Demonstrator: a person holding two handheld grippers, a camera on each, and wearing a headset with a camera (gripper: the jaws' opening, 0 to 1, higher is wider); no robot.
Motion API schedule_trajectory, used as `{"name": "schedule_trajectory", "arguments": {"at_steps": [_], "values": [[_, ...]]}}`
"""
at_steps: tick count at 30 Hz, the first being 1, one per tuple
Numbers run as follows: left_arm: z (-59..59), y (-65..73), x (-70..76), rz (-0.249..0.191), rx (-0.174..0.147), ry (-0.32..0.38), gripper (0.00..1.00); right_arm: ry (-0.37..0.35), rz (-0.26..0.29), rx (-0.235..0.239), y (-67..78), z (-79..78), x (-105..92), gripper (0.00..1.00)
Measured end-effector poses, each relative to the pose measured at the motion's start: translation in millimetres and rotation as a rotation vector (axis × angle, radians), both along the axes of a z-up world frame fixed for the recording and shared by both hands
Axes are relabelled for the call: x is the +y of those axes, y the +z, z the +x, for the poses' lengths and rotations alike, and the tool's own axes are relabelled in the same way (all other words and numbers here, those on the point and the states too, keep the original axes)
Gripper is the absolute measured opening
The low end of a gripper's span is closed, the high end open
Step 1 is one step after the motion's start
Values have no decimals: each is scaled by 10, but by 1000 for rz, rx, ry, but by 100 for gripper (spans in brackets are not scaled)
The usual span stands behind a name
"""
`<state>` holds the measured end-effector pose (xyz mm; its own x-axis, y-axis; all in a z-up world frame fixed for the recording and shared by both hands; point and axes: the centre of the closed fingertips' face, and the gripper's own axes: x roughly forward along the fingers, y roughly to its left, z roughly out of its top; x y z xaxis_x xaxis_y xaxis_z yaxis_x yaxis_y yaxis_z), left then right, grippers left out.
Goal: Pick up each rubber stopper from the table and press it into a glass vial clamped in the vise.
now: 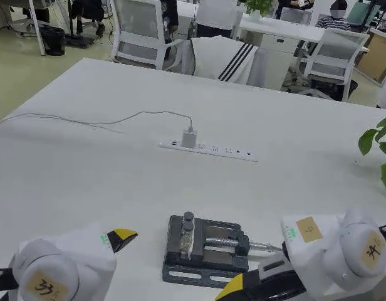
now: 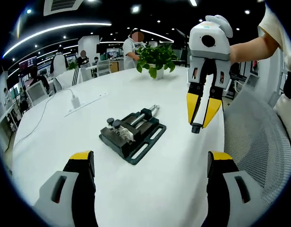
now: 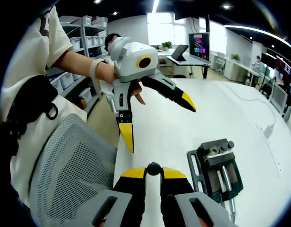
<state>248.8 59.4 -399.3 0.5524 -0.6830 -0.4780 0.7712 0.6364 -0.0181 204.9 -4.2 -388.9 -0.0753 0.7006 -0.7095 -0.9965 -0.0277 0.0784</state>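
My left gripper (image 2: 151,158) is white in the shell, black further down and yellow at the ends. My right gripper (image 3: 152,171) is coloured the same, and the rubber stopper (image 3: 153,166) at its yellow ends is dark grey. A tan label (image 1: 309,229) with dark numerals sits on the white shell. The vise (image 1: 202,251) is matte black with a silvery screw (image 1: 221,241), and its vials (image 1: 187,239) are clear glass under dark caps. The table (image 1: 86,157) and power strip (image 1: 208,149) are white. The jacket (image 1: 224,59) is white with black stripes, and the plant (image 1: 381,144) is green.
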Motion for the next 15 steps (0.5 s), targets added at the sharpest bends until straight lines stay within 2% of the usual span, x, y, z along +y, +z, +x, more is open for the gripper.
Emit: {"name": "schedule_trajectory", "arguments": {"at_steps": [4,8,15], "values": [[-13,8,20,-22,6,18,99,9,-10,-1,-15,12,-11,5],[-24,14,29,-25,3,26,99,19,-24,-6,-33,46,-27,5],[-46,28,54,-32,-1,40,99,45,-64,-30,-41,210,-48,5]]}}
